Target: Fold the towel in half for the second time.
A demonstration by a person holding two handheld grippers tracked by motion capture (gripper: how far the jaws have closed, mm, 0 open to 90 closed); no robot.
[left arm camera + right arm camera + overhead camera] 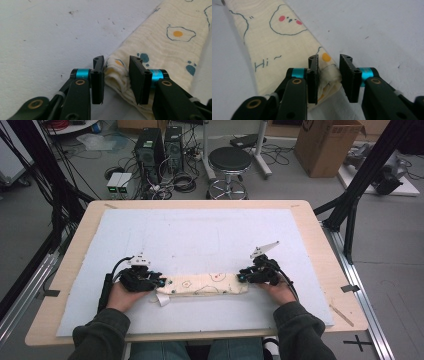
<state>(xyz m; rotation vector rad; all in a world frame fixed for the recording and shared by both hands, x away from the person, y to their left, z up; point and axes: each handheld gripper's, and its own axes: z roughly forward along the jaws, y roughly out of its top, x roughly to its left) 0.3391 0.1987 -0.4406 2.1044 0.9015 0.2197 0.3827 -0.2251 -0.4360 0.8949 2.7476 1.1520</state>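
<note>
A cream cloth (205,284) printed with eggs and bear faces lies folded into a long narrow strip on the white mat, near the table's front edge. My left gripper (159,282) is at the strip's left end. In the left gripper view the jaws of that gripper (116,60) pinch the layered corner of the cloth (162,47). At the strip's right end is my right gripper (241,276). Its jaws (329,57) are shut on the bunched corner of the cloth (274,42). The strip rests flat between the two grippers.
The white mat (200,235) covers most of the wooden table (320,270). A white tag (163,300) sticks out under the strip's left end. Beyond the far edge, a stool (229,160), computer towers (150,147) and a cardboard box (327,145) stand on the floor.
</note>
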